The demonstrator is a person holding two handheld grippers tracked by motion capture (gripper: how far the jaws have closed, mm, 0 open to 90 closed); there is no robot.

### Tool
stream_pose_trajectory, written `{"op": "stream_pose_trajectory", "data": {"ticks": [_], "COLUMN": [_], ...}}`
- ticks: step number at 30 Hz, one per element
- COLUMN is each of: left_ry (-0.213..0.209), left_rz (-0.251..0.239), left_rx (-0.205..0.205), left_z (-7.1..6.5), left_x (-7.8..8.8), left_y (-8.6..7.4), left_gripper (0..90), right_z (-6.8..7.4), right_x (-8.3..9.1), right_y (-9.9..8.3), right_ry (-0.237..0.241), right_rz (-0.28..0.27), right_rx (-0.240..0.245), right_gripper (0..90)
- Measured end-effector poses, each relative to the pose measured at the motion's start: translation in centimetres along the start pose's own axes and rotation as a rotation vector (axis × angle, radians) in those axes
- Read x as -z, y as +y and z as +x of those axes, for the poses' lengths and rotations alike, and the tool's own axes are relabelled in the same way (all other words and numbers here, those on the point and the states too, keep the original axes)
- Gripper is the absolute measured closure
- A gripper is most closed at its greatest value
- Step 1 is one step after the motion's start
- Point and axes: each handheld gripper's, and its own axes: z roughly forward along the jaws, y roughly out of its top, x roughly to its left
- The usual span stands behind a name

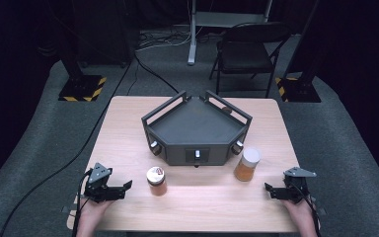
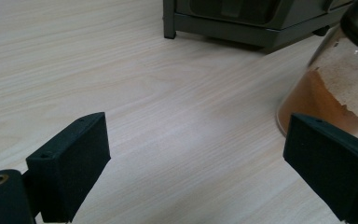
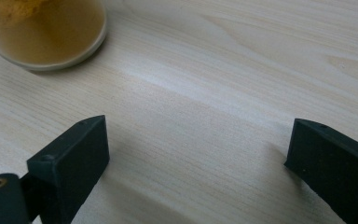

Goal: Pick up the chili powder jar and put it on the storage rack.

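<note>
Plainly, both the left gripper (image 1: 123,187) and right gripper (image 1: 269,190) rest wide-fingered, empty, beside 2 spice jars (image 1: 156,181).

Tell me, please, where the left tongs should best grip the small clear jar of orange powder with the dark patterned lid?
Probably the small clear jar of orange powder is best gripped around its glass body below the lid, approached level from its left. It stands upright, and the open left tongs already point at it across bare table.
</note>
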Motion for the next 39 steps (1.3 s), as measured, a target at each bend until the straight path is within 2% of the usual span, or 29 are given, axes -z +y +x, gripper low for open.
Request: {"op": "stream_pose_trajectory", "data": {"ticks": [17, 27, 39], "left_ry": [-0.055, -0.090, -0.122], "left_rz": [-0.019, -0.010, 0.002], "left_rx": [-0.029, -0.068, -0.096], "left_z": [-0.3, -0.7, -1.4], "left_x": [0.2, -0.2, -0.8], "left_y": [0.5, 0.9, 1.4], "left_gripper": [7.0, 7.4, 7.3], "right_z": [0.0, 0.0, 0.0], "right_x": [0.0, 0.0, 0.0], "right_y": [0.0, 0.0, 0.0], "right_ry": [0.000, 0.000, 0.000], "right_rz": [0.000, 0.000, 0.000], "right_rx": [0.000, 0.000, 0.001], "right_gripper": [4.5, 4.5, 4.5]}}
